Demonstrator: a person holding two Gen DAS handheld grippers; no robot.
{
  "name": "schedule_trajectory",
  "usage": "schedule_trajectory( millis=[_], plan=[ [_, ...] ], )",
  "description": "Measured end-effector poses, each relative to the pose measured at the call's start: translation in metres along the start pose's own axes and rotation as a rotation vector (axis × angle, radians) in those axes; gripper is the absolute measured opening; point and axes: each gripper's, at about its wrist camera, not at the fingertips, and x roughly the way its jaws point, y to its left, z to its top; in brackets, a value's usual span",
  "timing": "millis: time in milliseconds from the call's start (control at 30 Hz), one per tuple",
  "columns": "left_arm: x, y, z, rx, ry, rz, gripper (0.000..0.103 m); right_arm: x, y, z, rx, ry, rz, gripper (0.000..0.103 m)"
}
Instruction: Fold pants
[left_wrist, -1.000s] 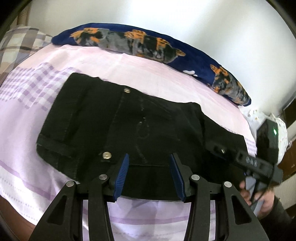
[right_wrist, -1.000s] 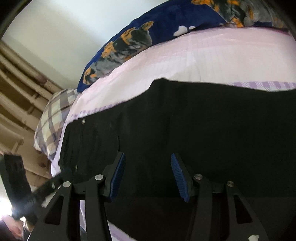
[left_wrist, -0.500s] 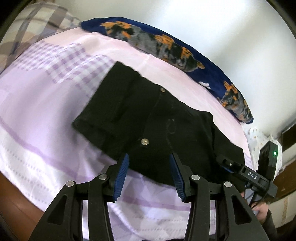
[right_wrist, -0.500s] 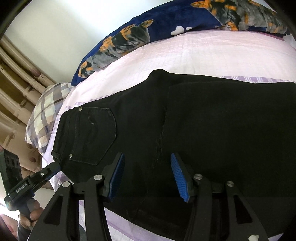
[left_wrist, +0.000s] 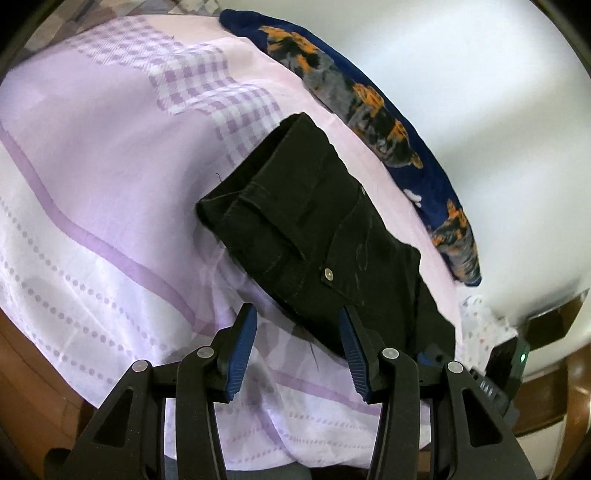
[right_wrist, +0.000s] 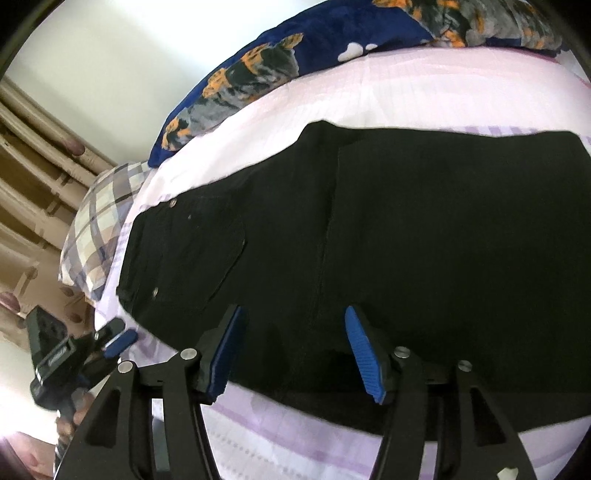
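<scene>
Black pants (left_wrist: 317, 229) lie folded flat on the lilac bedsheet (left_wrist: 110, 184), waistband end toward the left, back pocket with metal rivets facing up. They also fill the right wrist view (right_wrist: 406, 240). My left gripper (left_wrist: 297, 350) is open and empty, just off the near edge of the pants over the sheet. My right gripper (right_wrist: 295, 350) is open and empty, hovering over the near edge of the pants. The left gripper also shows in the right wrist view (right_wrist: 110, 341) at the lower left, beside the waistband corner.
A navy pillow with orange and grey cats (left_wrist: 373, 107) lies along the far side by the white wall. A plaid pillow (right_wrist: 99, 221) sits at the bed's left end. The bed's near edge drops to a wooden frame (left_wrist: 33, 376). The right gripper's body (left_wrist: 506, 373) is at lower right.
Both grippers have drawn back from the pants toward the near bed edge. The left one has swung left and away, so the pants look smaller and more sheet shows. Both stay open.
</scene>
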Motion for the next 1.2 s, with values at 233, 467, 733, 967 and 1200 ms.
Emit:
schedule_trajectory(
  millis=[233,467,733,967,1200],
  plan=[
    [0.007,0.013,0.011,-0.066,-0.005,-0.046,0.047,-0.004,0.006,-0.008,-0.024,-0.008,0.003,0.056],
    [0.012,0.032,0.023,-0.137,-0.02,-0.072,0.047,-0.007,0.003,-0.007,0.008,-0.014,0.022,0.058],
    [0.018,0.043,0.034,-0.182,-0.029,-0.131,0.048,-0.009,-0.002,-0.006,0.032,-0.019,0.017,0.058],
    [0.019,0.047,0.038,-0.206,-0.018,-0.149,0.048,-0.01,-0.005,-0.006,0.052,-0.023,0.01,0.058],
    [0.009,0.059,0.036,-0.27,-0.027,-0.163,0.049,-0.009,-0.005,-0.005,0.057,-0.022,0.005,0.058]
  ],
)
